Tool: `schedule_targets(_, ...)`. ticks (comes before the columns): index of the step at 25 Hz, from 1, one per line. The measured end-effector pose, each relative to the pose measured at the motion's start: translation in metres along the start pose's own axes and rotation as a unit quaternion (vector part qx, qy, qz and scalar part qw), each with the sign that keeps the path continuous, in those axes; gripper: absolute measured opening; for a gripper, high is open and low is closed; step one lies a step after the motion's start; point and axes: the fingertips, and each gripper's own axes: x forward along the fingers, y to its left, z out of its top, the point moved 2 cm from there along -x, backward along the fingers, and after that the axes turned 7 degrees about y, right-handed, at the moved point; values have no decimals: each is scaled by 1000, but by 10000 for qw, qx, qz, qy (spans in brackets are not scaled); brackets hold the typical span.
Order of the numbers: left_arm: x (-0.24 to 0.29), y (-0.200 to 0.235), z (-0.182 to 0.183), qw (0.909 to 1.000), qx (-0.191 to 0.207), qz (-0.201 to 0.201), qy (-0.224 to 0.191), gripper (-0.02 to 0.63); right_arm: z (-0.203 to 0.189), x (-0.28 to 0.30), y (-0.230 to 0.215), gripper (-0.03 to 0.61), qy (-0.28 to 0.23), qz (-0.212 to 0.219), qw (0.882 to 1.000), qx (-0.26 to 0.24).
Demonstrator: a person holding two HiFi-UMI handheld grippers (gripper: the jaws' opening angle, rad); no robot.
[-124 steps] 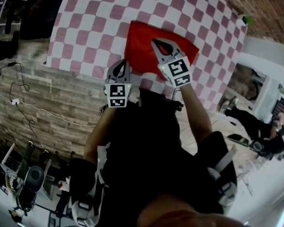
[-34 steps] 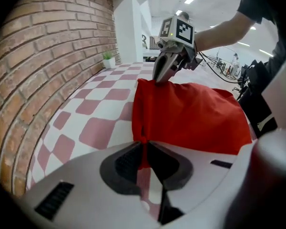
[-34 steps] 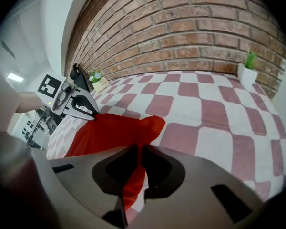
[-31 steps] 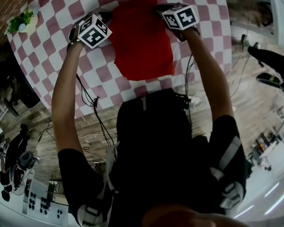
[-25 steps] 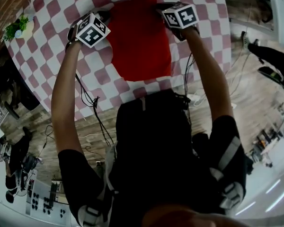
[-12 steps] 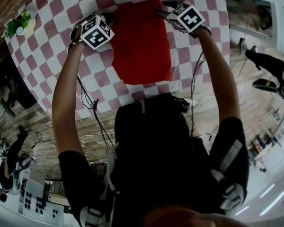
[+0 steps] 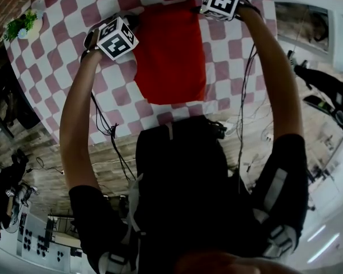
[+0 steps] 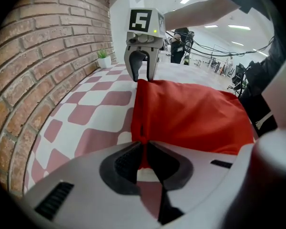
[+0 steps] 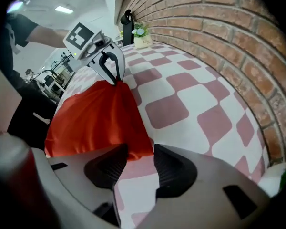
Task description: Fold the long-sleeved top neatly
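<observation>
Two corners at the far edge of the folded red fabric top (image 7: 171, 50) are met by the grippers. The top is laid flat on the pink-and-white checked tablecloth (image 7: 234, 56). The left gripper (image 8: 144, 159) is held at ten o'clock of the top, and its jaws are shut tight on that corner. The right gripper (image 9: 138, 168) is held at one o'clock. Its jaws have just been opened wide, and the other corner is left loose at the gap between them. A small potted green plant (image 7: 26, 24) is seen at ten o'clock on the table.
</observation>
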Motion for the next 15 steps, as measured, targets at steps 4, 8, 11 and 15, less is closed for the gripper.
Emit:
schedule_targets(4,1,1,0,10000,40,-81,16,46,-1,15,-2,169,173,186,9996,-102)
schedule_targets(8,0,1,0,9999,-6,-135,-16,46,0,16,-10,109,222,108,9996,-102)
schedule_targets(11,0,1,0,9999,-27,-148,-2,46,2,17,-9,91,243,135,9995,-155)
schedule_targets(15,0,0,1,10000,48,-30,9,46,0,16,-5,54,230,46,9995,-206)
